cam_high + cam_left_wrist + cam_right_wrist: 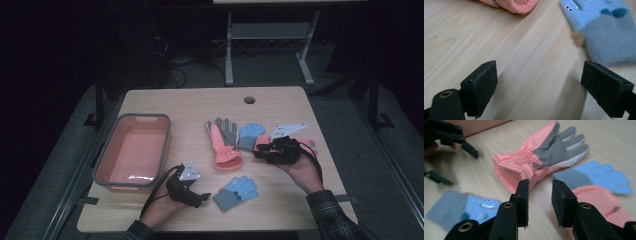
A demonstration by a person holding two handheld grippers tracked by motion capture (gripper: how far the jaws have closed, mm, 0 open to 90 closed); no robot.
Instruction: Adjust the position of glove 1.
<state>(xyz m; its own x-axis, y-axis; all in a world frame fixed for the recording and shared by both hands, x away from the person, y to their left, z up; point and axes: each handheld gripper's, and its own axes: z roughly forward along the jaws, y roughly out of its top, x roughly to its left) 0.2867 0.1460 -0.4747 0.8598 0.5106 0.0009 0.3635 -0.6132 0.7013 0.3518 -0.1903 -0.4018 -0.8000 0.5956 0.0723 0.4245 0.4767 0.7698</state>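
A pink glove with a grey palm (225, 142) (524, 165) lies mid-table, its cuff toward me. One blue knit glove (236, 192) (604, 32) rests near the front edge; another (250, 135) (599, 176) lies right of the pink one. My left gripper (202, 197) (539, 85) stands open just left of the near blue glove, with bare wood between its jaws. My right gripper (257, 150) (540, 195) hovers over a second pink glove (599, 200), its jaws apart a little and nothing between them.
A pink bin with a grey rim (142, 117) stands at the left of the wooden table (190, 105). A round cable hole (249, 99) sits near the far edge. Beyond the table are a dark floor and a metal table frame (270, 45).
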